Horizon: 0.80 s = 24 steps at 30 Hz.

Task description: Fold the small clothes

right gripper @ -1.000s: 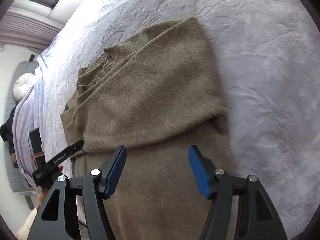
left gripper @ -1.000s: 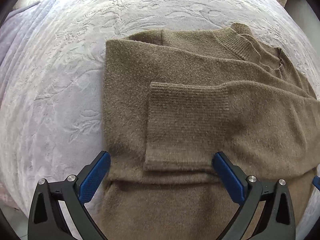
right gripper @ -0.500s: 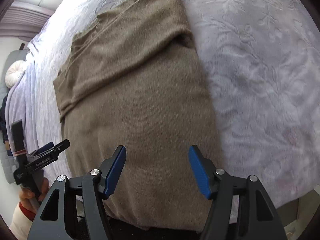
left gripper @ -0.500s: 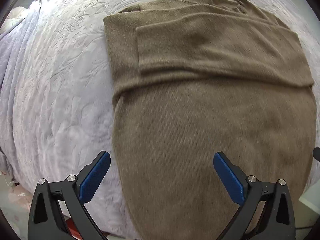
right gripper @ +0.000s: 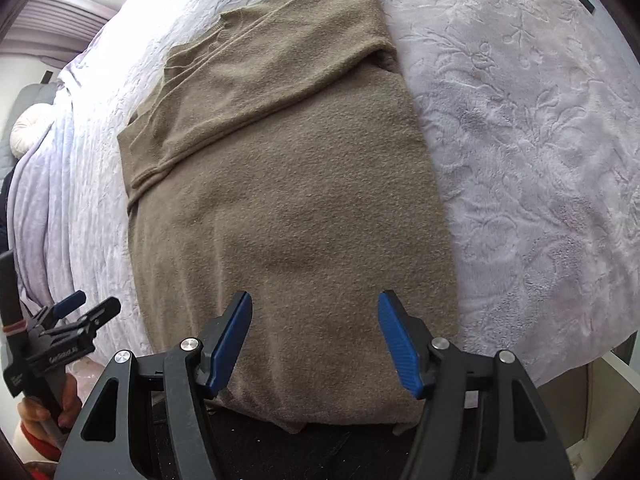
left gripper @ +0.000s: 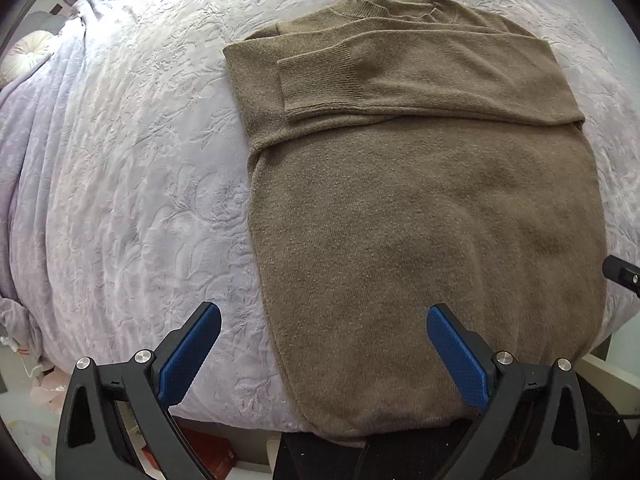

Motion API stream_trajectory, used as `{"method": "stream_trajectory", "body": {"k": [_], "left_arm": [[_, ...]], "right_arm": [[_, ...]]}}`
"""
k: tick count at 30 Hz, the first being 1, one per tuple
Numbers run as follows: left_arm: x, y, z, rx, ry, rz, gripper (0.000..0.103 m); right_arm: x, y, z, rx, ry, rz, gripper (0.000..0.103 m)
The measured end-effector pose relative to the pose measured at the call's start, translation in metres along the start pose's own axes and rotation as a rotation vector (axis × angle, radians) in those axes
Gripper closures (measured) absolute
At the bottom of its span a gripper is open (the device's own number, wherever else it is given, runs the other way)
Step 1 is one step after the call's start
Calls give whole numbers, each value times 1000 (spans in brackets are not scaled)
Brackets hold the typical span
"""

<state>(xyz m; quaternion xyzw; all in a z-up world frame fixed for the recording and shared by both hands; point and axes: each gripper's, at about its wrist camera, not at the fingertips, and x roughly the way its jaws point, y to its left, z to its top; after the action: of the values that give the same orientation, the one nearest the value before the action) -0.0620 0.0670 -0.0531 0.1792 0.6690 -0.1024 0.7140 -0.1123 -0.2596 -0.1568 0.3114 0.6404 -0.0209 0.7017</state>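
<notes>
on the lavender bedspread (left gripper: pixel 132 168) the olive-brown sweater (left gripper: pixel 424 216) is lying flat, sleeves crossed over its chest, hem hanging at the bed's near edge. the left gripper (left gripper: pixel 324 350) is hovering above the hem's left corner, jaws wide and empty; the right gripper (right gripper: pixel 316 340) is hovering likewise over the hem. judging by this, the bottom-up fold is starting: both should be pinching the hem corners next.

Home bedroom. Bed (left gripper: pixel 120 200) fills view beyond both grippers, covered by plush lavender bedspread (right gripper: pixel 520 160) embossed with leaf pattern. Round cream tufted cushion (left gripper: pixel 28 52) at far left end of bed. Pleated window blind (right gripper: pixel 60 12) far up-left of right gripper. Olive knit sweater (left gripper: pixel 400 220) spread on bed, sleeves folded across chest.
</notes>
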Motion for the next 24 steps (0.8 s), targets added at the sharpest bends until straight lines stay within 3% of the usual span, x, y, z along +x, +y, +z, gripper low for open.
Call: {"method": "stream_trajectory", "body": {"k": [24], "left_arm": [[-9, -2, 0, 17, 5, 25, 0]], "right_arm": [[-14, 38, 2, -162, -69, -104, 34]]}}
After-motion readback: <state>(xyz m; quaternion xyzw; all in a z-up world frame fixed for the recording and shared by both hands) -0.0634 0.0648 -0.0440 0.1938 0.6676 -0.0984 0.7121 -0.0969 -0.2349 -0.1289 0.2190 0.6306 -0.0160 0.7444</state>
